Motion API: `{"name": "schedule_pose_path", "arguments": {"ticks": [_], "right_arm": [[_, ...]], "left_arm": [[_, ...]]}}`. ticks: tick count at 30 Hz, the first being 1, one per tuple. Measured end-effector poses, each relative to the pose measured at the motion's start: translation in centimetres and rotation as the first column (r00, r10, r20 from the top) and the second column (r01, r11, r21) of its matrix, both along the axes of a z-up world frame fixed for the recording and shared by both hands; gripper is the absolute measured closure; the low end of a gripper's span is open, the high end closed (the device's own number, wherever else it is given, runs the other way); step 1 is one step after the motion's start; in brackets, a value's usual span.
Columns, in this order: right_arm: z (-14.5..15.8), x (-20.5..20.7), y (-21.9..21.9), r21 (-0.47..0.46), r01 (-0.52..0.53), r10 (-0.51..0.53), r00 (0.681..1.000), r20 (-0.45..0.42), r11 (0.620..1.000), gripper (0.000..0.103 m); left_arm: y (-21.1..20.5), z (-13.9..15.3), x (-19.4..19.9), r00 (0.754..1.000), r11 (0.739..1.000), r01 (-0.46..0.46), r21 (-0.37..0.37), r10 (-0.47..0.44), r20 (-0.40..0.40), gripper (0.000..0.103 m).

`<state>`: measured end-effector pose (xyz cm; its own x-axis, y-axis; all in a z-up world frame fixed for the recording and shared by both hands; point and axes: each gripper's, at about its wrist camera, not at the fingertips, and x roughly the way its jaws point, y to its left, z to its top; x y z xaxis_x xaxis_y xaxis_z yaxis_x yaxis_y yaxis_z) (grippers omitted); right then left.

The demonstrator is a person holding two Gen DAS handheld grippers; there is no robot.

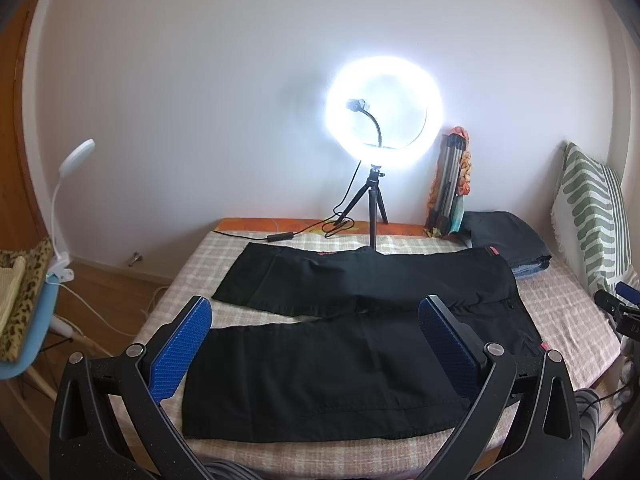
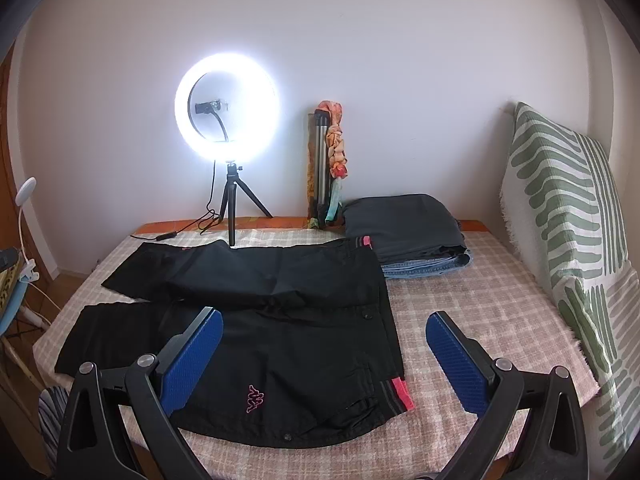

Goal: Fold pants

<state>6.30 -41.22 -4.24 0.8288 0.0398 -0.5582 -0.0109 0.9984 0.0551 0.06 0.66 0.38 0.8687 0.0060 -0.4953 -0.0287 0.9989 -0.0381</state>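
The left gripper has its blue-padded jaws spread wide, holding nothing, above the leg end of the black fabric pants. The right gripper is equally wide and empty, above the waistband end. The pants lie flat, legs apart, on the pink checked bedspread. Beyond them stand a lit ring light on a black tripod and a stack of folded grey and denim garments.
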Motion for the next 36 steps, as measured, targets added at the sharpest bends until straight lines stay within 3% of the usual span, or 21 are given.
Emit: {"name": "schedule_pose_path", "arguments": {"ticks": [36], "right_arm": [[0.14,0.05,0.27,0.011,-0.014,0.014,1.000,-0.009,1.000,0.000]], "left_arm": [[-0.25,0.21,-0.09,1.000,1.000,0.003,0.001,-0.003,0.000,0.000]]}}
